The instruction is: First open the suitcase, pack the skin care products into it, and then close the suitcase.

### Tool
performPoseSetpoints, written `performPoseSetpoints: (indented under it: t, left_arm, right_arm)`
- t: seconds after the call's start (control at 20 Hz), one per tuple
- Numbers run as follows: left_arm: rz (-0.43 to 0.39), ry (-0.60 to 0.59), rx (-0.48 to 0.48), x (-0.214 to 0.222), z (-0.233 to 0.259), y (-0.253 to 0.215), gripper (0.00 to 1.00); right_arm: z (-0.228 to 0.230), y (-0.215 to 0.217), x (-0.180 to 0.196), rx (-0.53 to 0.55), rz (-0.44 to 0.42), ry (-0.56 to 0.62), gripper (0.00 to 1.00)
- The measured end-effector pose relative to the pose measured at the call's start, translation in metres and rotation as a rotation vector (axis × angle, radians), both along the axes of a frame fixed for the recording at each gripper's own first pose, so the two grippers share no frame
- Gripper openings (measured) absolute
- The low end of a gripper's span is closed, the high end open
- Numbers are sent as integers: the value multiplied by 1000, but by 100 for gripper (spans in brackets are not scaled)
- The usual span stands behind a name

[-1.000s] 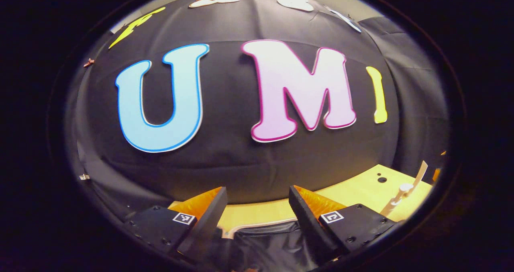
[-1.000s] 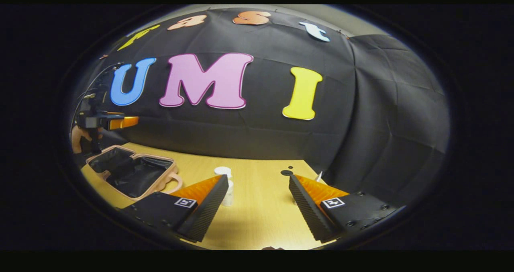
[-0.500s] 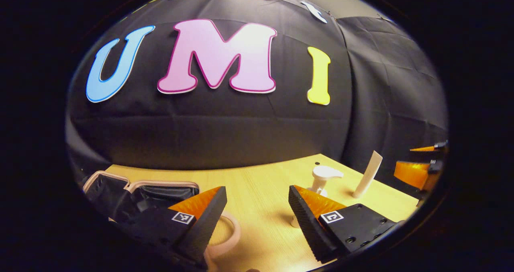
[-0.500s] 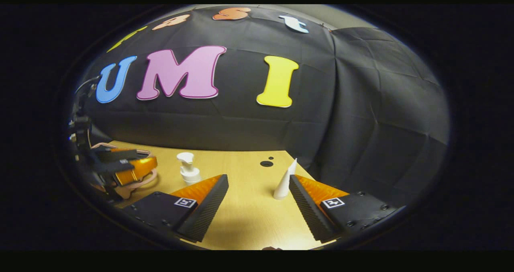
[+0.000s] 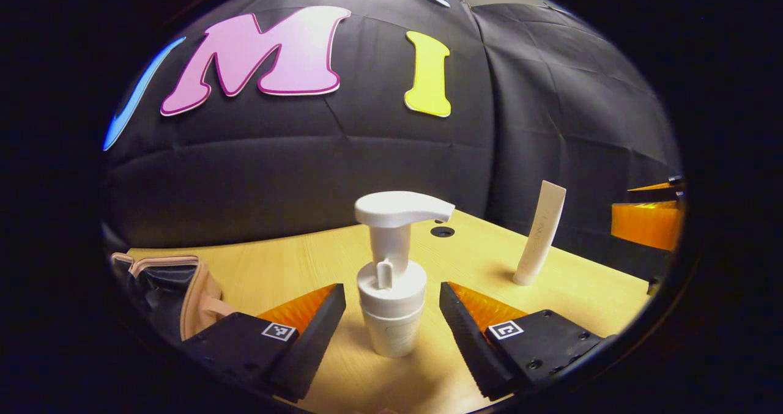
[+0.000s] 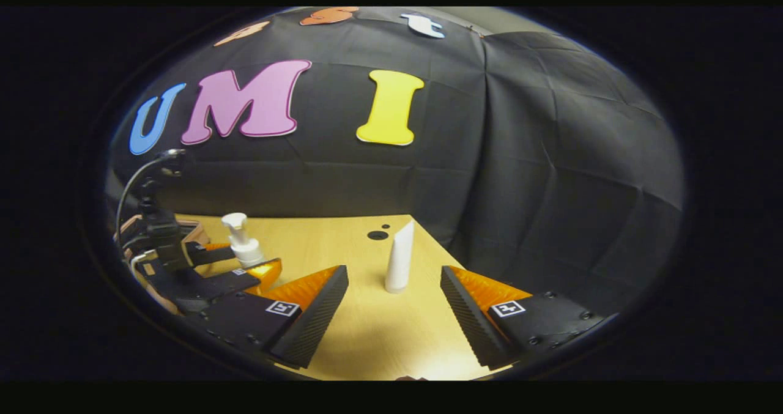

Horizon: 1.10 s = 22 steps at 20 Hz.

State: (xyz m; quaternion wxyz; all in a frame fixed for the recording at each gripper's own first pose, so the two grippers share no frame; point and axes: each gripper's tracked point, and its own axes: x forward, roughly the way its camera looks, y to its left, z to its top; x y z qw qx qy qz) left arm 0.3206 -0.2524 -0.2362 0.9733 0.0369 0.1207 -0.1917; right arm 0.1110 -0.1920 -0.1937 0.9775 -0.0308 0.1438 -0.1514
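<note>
A white pump bottle [image 5: 391,307] stands upright on the wooden table, between the spread fingers of my left gripper [image 5: 391,292], which is open; the pads do not touch it. A slim white tube [image 6: 399,258] stands on its cap just ahead of my right gripper [image 6: 393,273], also open. The left gripper view has the tube [image 5: 541,230] to the right, with the right gripper [image 5: 636,205] beyond it. The right gripper view has the left gripper [image 6: 241,261] flanking the pump bottle [image 6: 244,243]. The pink suitcase [image 5: 196,285] lies open at the left, its black lining showing.
A pale wooden table [image 5: 293,267] carries everything. A round cable hole [image 5: 441,231] sits near its back edge, behind the bottle. The black cloth wall closes in the back and right side. A cable [image 6: 131,184] arcs over the left gripper.
The left gripper swung right from above the suitcase and came down around the pump bottle. The right gripper drifted right and closer, so the tube now stands centred ahead of its fingers.
</note>
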Motion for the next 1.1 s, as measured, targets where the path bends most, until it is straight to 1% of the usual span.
performPoseSetpoints:
  t: [0.15,0.2,0.25,0.3,0.35,0.4,0.5,0.6,0.65,0.7,0.75,0.8,0.9,0.95,1.1]
  left_arm:
    - [4,9,-6,21,-10,-14,98]
    - [13,10,-8,28,-12,-15,96]
    - [13,15,-12,33,-13,-16,87]
    - [10,24,-22,33,-13,-15,83]
    - [0,22,-26,29,-6,-16,67]
    - [-9,27,-18,35,-16,-19,66]
    - [-16,38,-19,32,-15,-17,65]
    - [-11,45,-19,27,-16,-10,65]
    - [-1,50,-20,25,-15,-5,65]
    - [11,54,-25,22,-16,1,65]
    - [21,61,-30,19,-16,8,65]
    - [30,64,-30,16,-17,14,65]
    - [38,65,-24,10,-18,24,65]
    - [46,68,-16,7,-19,29,65]
    - [54,73,-15,0,-19,38,65]
  right_arm:
    - [-8,-13,-5,17,-35,12,97]
    - [-11,-17,-8,20,-44,13,97]
    - [-12,-20,-9,22,-52,13,97]
    - [-14,-22,-7,27,-59,17,97]
    - [-18,-22,-7,32,-62,24,97]
    - [-20,-22,-5,37,-62,27,97]
    - [-27,-22,3,42,-61,35,97]
    - [-34,-21,19,39,-56,36,97]
    - [-37,-20,29,31,-53,36,100]
    - [-41,-20,39,10,-46,33,97]
    - [-45,-22,48,-25,-47,38,97]
    - [-50,-26,57,-42,-53,45,97]
    - [-59,-31,76,-42,-76,47,97]
    - [-64,-36,84,-36,-99,49,97]
    - [-85,-39,108,2,-132,67,97]
